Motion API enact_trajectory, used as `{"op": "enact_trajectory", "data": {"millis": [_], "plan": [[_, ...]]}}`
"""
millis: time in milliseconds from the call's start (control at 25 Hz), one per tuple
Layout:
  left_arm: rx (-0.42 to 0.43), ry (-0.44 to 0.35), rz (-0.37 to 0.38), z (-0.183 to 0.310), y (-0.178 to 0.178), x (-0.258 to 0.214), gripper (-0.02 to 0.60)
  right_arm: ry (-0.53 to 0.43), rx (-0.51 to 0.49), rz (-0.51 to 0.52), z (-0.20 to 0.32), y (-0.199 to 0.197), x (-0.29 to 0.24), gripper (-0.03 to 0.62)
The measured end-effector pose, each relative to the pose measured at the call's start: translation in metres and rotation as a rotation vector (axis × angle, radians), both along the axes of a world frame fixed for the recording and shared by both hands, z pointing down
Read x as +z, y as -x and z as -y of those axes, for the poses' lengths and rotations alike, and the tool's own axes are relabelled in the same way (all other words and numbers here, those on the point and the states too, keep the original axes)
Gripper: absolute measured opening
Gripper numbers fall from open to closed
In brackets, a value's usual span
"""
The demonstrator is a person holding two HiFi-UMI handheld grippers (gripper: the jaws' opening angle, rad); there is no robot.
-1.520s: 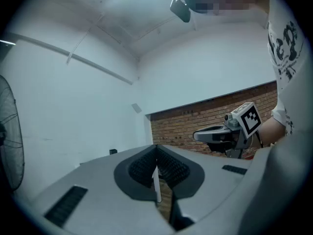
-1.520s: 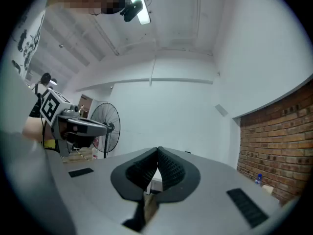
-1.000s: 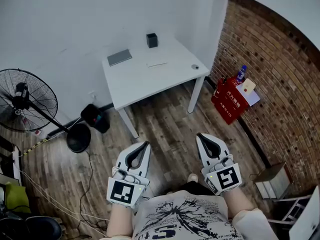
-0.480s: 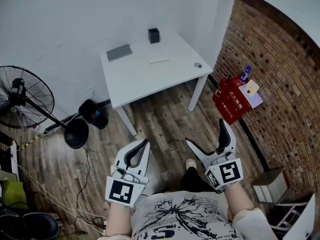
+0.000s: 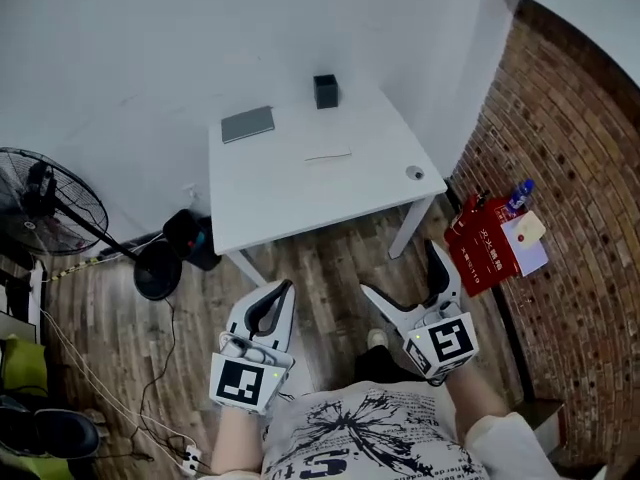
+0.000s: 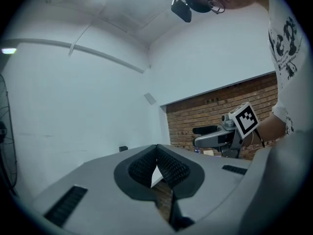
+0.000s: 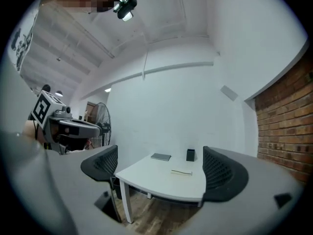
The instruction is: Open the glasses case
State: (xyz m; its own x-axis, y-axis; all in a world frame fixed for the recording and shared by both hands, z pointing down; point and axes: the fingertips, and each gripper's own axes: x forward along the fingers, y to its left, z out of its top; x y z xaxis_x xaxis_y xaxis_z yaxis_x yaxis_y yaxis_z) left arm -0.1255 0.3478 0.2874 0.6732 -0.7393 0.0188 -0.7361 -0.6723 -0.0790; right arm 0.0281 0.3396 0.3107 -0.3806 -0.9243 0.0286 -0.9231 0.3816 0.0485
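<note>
Head view, target: the flat grey glasses case [image 5: 247,124], as I judge it, lies at the worktop's [image 5: 300,198] far left corner. It is well ahead of both grippers, with its long axis crosswise.
Head view, nearer: left gripper [image 5: 284,288].
Left gripper view, jaws: clenched together and empty; the glasses case cannot be made out.
Right gripper view, jaws: the right gripper [image 7: 161,168] has just been opening and is now spread wide, with nothing between. The glasses case is small and far ahead, its hinge side unreadable.
</note>
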Motion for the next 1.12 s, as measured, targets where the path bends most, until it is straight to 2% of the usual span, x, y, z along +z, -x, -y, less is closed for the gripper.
{"op": "enact_trajectory", "data": {"millis": [240, 480, 680, 880, 1120], "plan": [[-0.078, -0.024, 0.008, 0.093, -0.081, -0.014, 0.014, 0.015, -0.148, -0.040, 0.107, -0.061, -0.007, 0.538], [-0.168, 0.015, 0.001, 0.162, -0.125, -0.001, 0.014, 0.021, -0.229, -0.056, 0.190, -0.102, -0.005, 0.528], [-0.213, 0.062, 0.029, 0.206, -0.129, 0.016, 0.014, 0.054, -0.261, -0.059, 0.240, -0.110, 0.007, 0.526], [-0.225, 0.118, 0.072, 0.260, -0.122, 0.047, 0.014, 0.133, -0.300, -0.091, 0.293, -0.101, 0.033, 0.522], [-0.192, 0.249, 0.111, 0.345, -0.107, 0.098, 0.014, 0.253, -0.331, -0.175, 0.378, -0.078, 0.080, 0.511]]}}
